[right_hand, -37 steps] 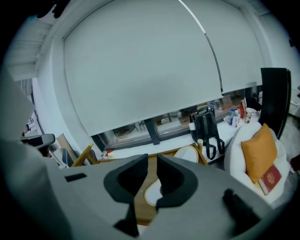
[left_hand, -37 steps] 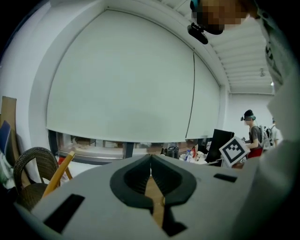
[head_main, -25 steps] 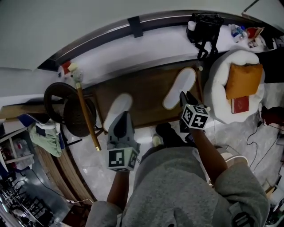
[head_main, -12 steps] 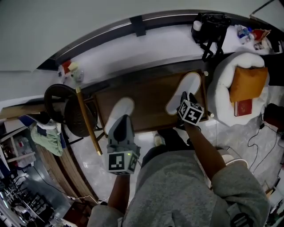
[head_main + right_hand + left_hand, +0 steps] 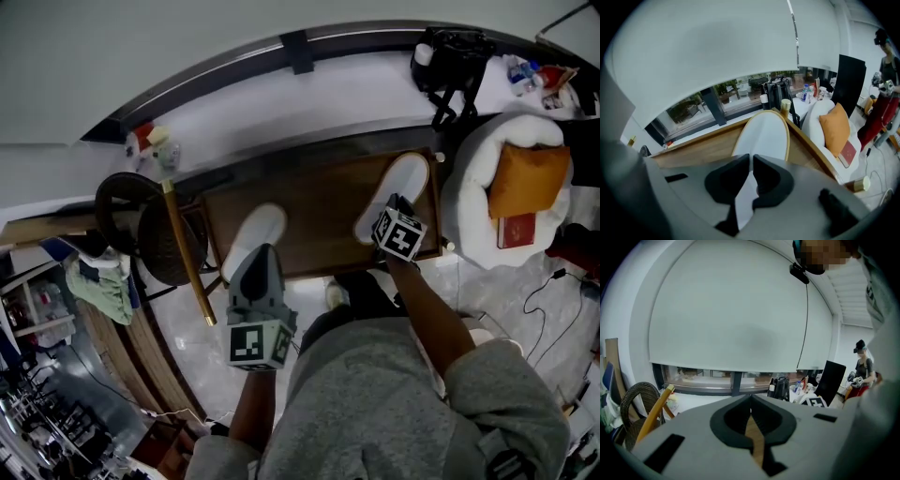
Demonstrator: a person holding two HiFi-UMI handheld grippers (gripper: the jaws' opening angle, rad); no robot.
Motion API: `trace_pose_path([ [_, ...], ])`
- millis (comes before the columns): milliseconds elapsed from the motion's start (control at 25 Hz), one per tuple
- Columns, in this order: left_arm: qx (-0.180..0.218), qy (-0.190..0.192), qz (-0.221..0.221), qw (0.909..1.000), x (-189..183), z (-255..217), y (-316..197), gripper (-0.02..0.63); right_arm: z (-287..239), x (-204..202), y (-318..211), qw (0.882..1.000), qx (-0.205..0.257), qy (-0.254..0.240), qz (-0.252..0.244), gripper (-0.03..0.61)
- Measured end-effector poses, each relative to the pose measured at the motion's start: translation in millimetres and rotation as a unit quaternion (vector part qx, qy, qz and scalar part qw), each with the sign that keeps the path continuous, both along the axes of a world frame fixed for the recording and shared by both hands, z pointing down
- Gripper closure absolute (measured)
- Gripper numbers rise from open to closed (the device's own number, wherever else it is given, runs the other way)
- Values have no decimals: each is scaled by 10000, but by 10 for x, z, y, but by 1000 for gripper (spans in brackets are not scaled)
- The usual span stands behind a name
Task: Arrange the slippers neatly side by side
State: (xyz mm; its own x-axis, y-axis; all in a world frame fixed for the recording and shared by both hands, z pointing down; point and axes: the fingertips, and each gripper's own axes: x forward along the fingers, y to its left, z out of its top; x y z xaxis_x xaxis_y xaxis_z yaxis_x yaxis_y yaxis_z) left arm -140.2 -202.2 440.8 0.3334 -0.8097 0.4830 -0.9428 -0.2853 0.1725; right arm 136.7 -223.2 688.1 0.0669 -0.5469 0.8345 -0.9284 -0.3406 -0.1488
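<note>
At the left end of the wooden tabletop [image 5: 319, 211] the left slipper [image 5: 255, 227] lies with its toe pointing away. The left gripper [image 5: 750, 401] is held near its heel, pressed together and empty. Well apart, at the tabletop's right end, the similarly angled right slipper [image 5: 764, 133] is pinched at the heel by the right gripper [image 5: 751, 160], whose jaws have just been closing. A leftward drag is probably called for.
</note>
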Motion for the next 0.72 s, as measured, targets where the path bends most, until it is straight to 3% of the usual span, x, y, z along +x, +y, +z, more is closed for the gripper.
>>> trace_pose_path([
  [360,101,36,-6,9999,-17,-43,114,598,-354,-91,33,9985,301,-47,-454,540],
  [720,298,152,126,9994,31,-147,244,598,-729,-403,232,9896,457,31,-1364,540],
])
